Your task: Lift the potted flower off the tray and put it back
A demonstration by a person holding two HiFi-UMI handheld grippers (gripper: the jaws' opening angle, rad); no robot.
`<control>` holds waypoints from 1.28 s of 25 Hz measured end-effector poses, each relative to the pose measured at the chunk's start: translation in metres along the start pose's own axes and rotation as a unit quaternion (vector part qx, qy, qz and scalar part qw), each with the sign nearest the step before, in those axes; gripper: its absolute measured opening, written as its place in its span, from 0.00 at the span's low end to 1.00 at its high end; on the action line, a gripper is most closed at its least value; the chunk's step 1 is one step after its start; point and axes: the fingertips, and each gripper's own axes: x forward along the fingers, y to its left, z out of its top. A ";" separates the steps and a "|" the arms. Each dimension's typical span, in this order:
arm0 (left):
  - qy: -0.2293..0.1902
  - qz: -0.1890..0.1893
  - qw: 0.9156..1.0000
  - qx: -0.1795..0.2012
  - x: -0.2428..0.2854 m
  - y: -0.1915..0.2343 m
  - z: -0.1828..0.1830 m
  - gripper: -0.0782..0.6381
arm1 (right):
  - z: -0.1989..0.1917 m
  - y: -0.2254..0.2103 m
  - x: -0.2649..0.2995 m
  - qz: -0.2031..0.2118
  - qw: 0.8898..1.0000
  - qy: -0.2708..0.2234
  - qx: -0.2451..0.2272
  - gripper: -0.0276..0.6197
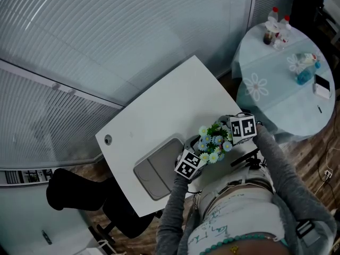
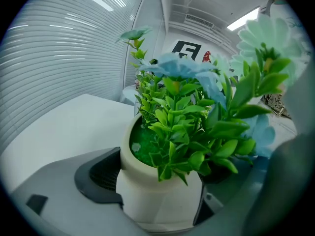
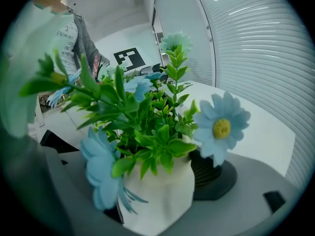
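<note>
The potted flower has a white pot, green leaves and pale blue blooms. It is off the grey tray, to the tray's right near the table's front edge. My left gripper and right gripper hold it from opposite sides. In the left gripper view the pot fills the gap of the left gripper, with a black pad against its side. In the right gripper view the right gripper is shut on the pot; leaves hide one pad. Whether the pot touches the table I cannot tell.
The white table stands by a ribbed wall. A round table with a pale cloth carries bottles and small items at the back right. A black chair sits at the table's left. The person's body is close behind the grippers.
</note>
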 end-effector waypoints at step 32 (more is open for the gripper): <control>0.003 0.004 1.000 0.027 0.011 0.000 -0.011 0.77 | -0.010 0.003 0.009 -0.007 1.000 -0.021 0.012 0.66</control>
